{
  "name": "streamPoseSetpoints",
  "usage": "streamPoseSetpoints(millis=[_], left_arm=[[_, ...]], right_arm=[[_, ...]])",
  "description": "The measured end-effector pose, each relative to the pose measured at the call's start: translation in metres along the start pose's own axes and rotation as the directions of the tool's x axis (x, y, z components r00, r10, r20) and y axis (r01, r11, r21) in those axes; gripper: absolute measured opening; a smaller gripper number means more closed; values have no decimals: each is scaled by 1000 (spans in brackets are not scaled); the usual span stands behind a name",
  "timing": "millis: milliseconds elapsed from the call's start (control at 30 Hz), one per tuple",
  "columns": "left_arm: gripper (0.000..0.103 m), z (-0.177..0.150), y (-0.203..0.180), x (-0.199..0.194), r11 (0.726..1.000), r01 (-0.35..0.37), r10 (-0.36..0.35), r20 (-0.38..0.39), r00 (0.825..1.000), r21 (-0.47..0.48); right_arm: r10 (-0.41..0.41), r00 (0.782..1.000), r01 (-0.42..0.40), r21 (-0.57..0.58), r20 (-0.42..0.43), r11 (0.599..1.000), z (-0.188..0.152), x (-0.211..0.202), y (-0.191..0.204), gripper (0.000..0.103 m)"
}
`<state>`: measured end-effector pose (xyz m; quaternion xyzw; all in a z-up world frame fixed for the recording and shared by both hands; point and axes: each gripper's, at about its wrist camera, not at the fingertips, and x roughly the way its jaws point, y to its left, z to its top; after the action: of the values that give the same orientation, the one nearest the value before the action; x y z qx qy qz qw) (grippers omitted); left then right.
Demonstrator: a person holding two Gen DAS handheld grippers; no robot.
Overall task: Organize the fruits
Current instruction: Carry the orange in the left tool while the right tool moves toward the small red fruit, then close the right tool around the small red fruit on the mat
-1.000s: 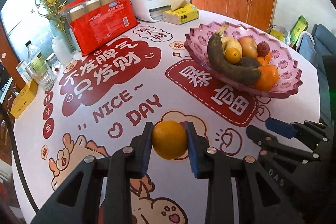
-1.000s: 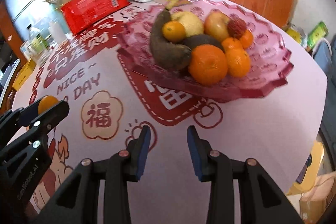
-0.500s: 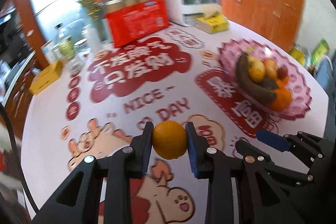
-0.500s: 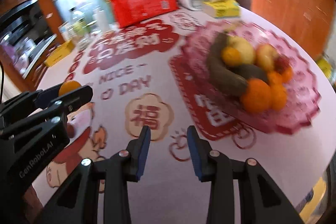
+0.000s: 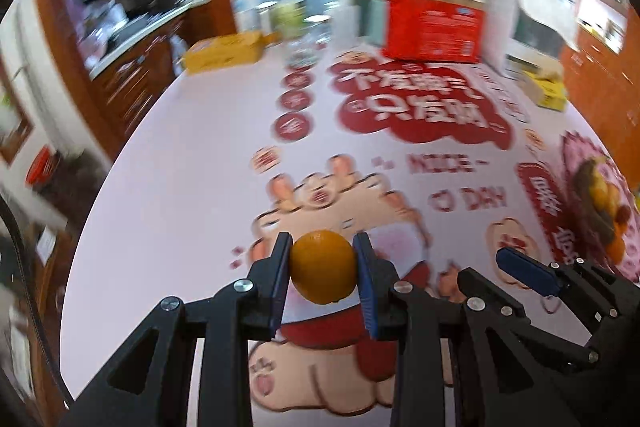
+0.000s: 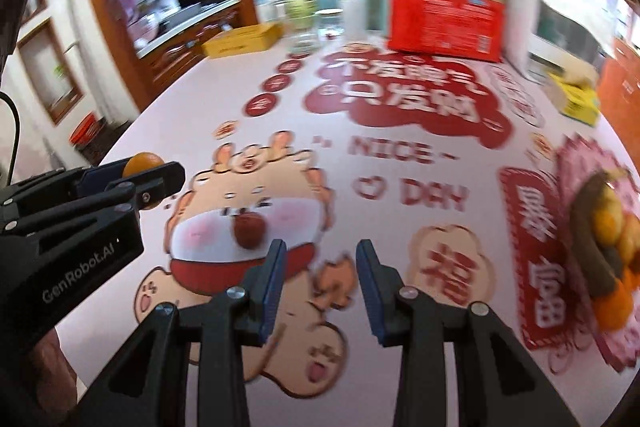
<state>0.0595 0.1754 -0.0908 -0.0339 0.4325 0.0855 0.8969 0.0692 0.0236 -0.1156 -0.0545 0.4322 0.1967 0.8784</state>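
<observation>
Orange (image 5: 323, 267) sits nearest us, one fruit clamped between the two blue pads of our left gripper (image 5: 322, 273), held up above the table (image 5: 180, 155). It is close to round, so we cannot give it a long axis or a facing; a small dimple shows near its lower right edge. In the right wrist view we see the same orange (image 6: 143, 161) peeking out above the left gripper's (image 6: 160, 183) black fingers at the left edge.

Our right gripper (image 6: 319, 281) holds nothing; its two fingers stand moderately apart, with the printed tablecloth showing between them. In the left wrist view it (image 5: 532, 273) sits to the right of the left one, seen side-on, so we cannot judge its gap from there.

Under both tools we see the cloth's one cartoon pig (image 6: 248, 219), then the words "NICE DAY" and red panels of Chinese characters beyond.

At the right edge sits one pink fruit bowl (image 6: 576, 163), well apart from the held orange. We count one dark banana (image 6: 588, 227) lying roughly near-to-far in it, and several orange fruits (image 6: 608, 227); blur stops an exact count.

Farthest off we see one red carton (image 6: 444, 21), one white appliance (image 6: 560, 23), two yellow boxes (image 6: 244, 39) (image 6: 576, 97) and a few bottles and jars (image 6: 300, 15).
</observation>
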Motion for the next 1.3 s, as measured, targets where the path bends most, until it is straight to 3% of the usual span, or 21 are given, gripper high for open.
streamPoseSetpoints(millis=[367, 767, 933, 1300], left_arm=[[29, -12, 51, 28, 992, -51, 41, -80, 996, -118], [29, -14, 70, 54, 989, -59, 39, -144, 989, -138], [29, -15, 69, 57, 990, -58, 38, -154, 987, -131], [29, -7, 41, 40, 997, -28, 19, -119, 993, -68]], right_arm=[[66, 995, -73, -100, -73, 992, 11, 47, 47, 37], [11, 986, -28, -104, -163, 994, 13, 90, 58, 36], [10, 988, -26, -95, -157, 995, 13, 89, 59, 31], [-12, 993, 9, -24, -121, 1000, 11, 59, 34, 30]])
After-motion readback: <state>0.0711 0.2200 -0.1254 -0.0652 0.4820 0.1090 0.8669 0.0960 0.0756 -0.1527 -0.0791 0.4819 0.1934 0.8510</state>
